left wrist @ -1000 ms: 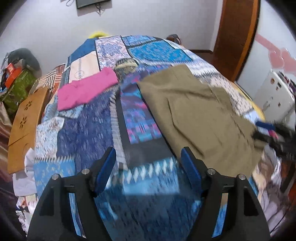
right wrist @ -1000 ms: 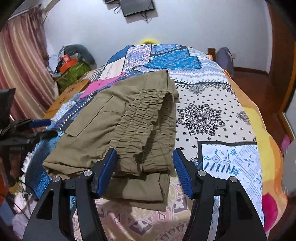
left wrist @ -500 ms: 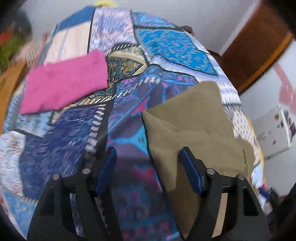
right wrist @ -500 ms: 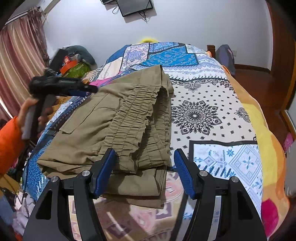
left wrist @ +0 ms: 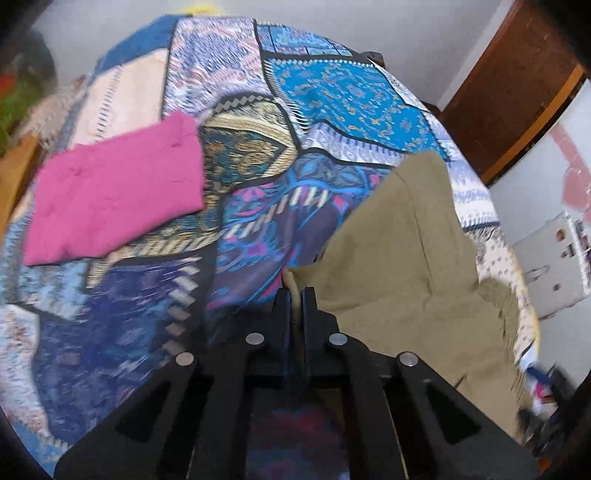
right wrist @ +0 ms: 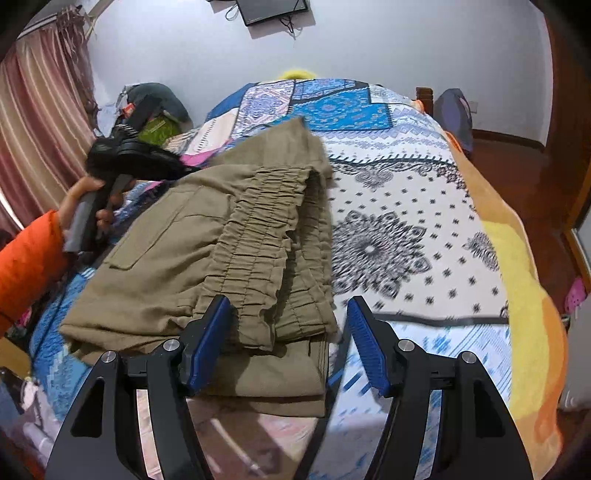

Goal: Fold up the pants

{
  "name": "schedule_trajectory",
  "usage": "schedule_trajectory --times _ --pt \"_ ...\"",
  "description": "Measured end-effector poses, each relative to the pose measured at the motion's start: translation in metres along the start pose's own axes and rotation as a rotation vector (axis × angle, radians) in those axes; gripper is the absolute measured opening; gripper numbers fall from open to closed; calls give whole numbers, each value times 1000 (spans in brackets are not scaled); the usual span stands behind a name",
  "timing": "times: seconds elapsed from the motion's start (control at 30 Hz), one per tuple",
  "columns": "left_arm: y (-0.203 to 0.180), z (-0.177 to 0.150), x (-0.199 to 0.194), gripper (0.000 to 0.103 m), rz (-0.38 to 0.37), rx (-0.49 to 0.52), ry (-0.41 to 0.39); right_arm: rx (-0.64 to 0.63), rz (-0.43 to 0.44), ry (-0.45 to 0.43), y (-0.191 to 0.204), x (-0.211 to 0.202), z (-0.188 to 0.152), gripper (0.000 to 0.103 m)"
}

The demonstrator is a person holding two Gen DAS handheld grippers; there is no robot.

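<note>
Olive-khaki pants (right wrist: 207, 243) lie partly folded on the patchwork bedspread (right wrist: 406, 206), their ruched elastic waistband nearest the right camera. In the left wrist view the pants (left wrist: 406, 266) fill the right side. My left gripper (left wrist: 294, 295) is shut on the pants' far edge, with a sliver of fabric between its jaws; it also shows in the right wrist view (right wrist: 184, 170), held by a hand in an orange sleeve. My right gripper (right wrist: 288, 334) is open, its blue pads straddling the waistband's near end just above the cloth.
A folded pink garment (left wrist: 114, 192) lies on the bedspread left of the pants. A wooden door (left wrist: 509, 88) and white appliance (left wrist: 554, 266) stand at the right. Curtains (right wrist: 40, 122), a clutter pile (right wrist: 155, 110) and a wall screen (right wrist: 273, 9) are beyond the bed.
My left gripper moved over to the pants' far edge and shut on it. My right gripper stayed open and shifted slightly closer to the waistband.
</note>
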State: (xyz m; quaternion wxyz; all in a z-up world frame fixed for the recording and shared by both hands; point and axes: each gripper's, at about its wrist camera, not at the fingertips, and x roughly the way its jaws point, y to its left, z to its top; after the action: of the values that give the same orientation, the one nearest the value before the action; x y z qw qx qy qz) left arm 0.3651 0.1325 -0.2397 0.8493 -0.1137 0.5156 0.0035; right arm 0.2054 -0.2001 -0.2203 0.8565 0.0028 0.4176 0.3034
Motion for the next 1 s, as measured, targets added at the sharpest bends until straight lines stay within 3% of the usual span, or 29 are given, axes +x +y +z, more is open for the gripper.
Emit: schedule_trajectory --times 0.1,0.4,0.6,0.67,0.77,0.87,0.93,1.0 --pt "8 -17 -30 4 7 -11 -42 45 -68 -6 -5 -2 6 60" --pt "25 -101 -104 4 75 -61 -101 40 -6 -62 23 -37 -3 60" --pt "26 -149 -125 4 66 -126 -127 7 45 -21 53 -32 -17 60" --pt "24 -161 -130 4 83 -128 -140 -7 18 -4 57 -25 -19 60" --pt "27 -172 -131 4 111 -140 -143 -12 4 15 54 -14 -23 48" --pt "38 -179 -130 4 121 -170 -124 -18 -27 1 50 -11 -23 46" --pt "45 -185 -131 4 190 -167 -124 -13 -45 -3 47 -11 -21 45" --pt "54 -189 -132 4 170 -174 -109 -23 -85 -8 48 -14 -22 42"
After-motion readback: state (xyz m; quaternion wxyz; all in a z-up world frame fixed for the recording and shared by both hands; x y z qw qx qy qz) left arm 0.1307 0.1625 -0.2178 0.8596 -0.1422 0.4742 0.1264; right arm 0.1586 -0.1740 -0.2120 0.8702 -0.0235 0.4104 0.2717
